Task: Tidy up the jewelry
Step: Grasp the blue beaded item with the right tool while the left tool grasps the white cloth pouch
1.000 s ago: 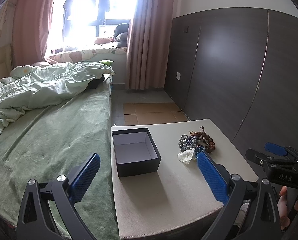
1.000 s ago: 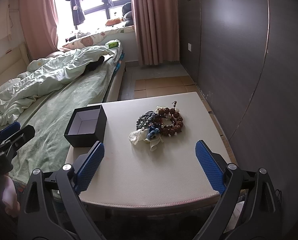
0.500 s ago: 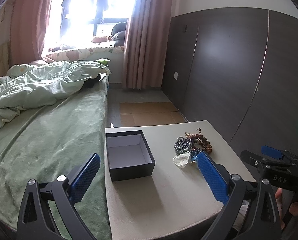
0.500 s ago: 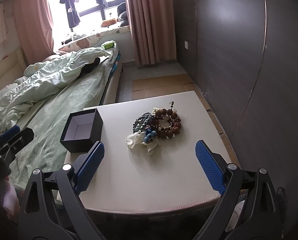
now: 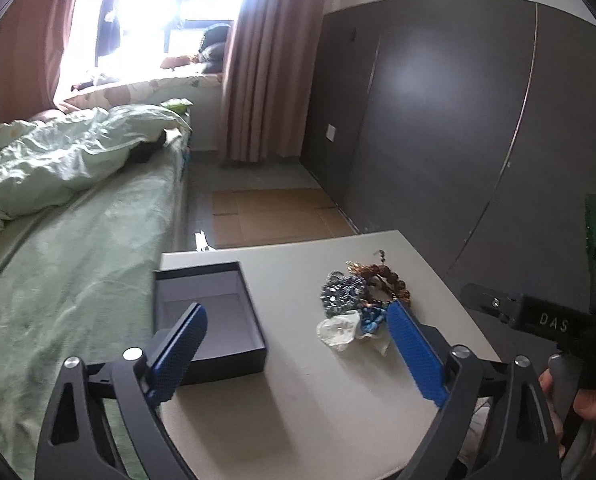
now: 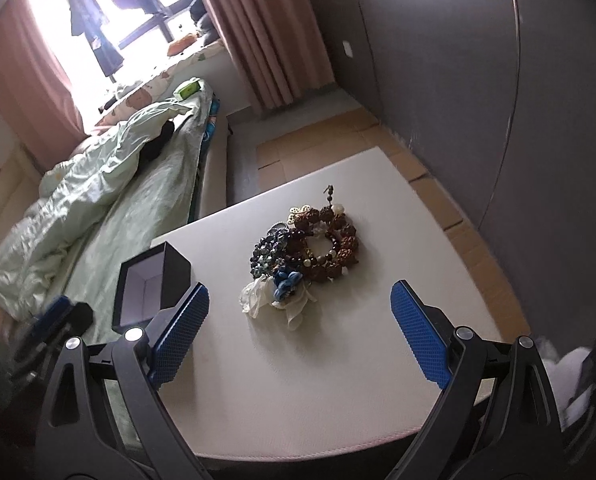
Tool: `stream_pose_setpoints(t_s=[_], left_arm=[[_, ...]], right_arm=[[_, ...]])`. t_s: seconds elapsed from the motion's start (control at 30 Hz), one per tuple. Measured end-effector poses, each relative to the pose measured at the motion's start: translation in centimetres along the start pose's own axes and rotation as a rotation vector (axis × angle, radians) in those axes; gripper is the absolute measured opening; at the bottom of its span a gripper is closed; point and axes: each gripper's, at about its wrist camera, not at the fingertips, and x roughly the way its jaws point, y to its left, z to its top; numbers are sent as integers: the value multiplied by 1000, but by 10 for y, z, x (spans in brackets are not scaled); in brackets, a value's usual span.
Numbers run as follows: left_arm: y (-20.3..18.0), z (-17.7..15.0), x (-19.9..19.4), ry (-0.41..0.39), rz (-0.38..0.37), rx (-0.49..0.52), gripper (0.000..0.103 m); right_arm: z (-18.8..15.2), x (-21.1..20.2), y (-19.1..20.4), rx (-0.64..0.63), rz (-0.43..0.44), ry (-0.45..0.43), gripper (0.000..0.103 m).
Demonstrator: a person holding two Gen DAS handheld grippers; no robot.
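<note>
table [image 6: 338, 360]: white top
box [image 5: 210, 320]: black, lidless, at 9 o'clock
jewelry pile [image 6: 306, 256]: at 12 o'clock
left gripper [image 5: 294, 344]: closing, nothing between
right gripper [image 6: 298, 328]: wide apart, holding nothing

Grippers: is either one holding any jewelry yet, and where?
Neither. Left gripper closing on nothing; right gripper open, empty. Jewelry pile lies on the table.
</note>
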Motion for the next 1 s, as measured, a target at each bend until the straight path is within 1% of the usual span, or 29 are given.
stream_pose_setpoints(t_s=[0.07,0.13,0.2,0.27,0.3,0.37,0.47,0.53,0.63,0.7,0.77,0.87,0.97,1.0], left_arm=[[-1,1,10,16,-23,-9,83],[-5,1,23,36,-39,-15,77],[-9,0,37,63,-58,-18,72],[-13,-1,49,85,-74,-11,70],[-16,-1,54,95,-81,-5,69],[-22,-3,66,115,-93,14,67],[-31,-7,82,141,-103,38,64],[-34,-9,93,162,-119,40,59],[-35,-13,112,201,-141,30,54],[-37,-16,125,223,-147,36,51],[-40,-20,139,247,-151,45,48],[-44,-25,158,284,-156,51,40],[-46,-29,174,302,-172,62,32],[-46,-28,177,301,-180,61,20]], right_arm=[[3,6,-11,71,16,14,92],[6,16,-21,130,29,39,90],[8,27,-29,190,50,74,79],[9,37,-34,241,81,104,77],[9,41,-36,259,94,115,73],[11,52,-42,314,125,150,70],[11,64,-46,366,148,178,65],[11,71,-49,403,160,196,64],[11,79,-52,437,175,206,60],[12,84,-52,454,183,215,53],[11,91,-52,465,189,224,50],[9,103,-50,499,201,260,49],[8,113,-47,521,215,291,49],[8,116,-46,521,211,301,49]])
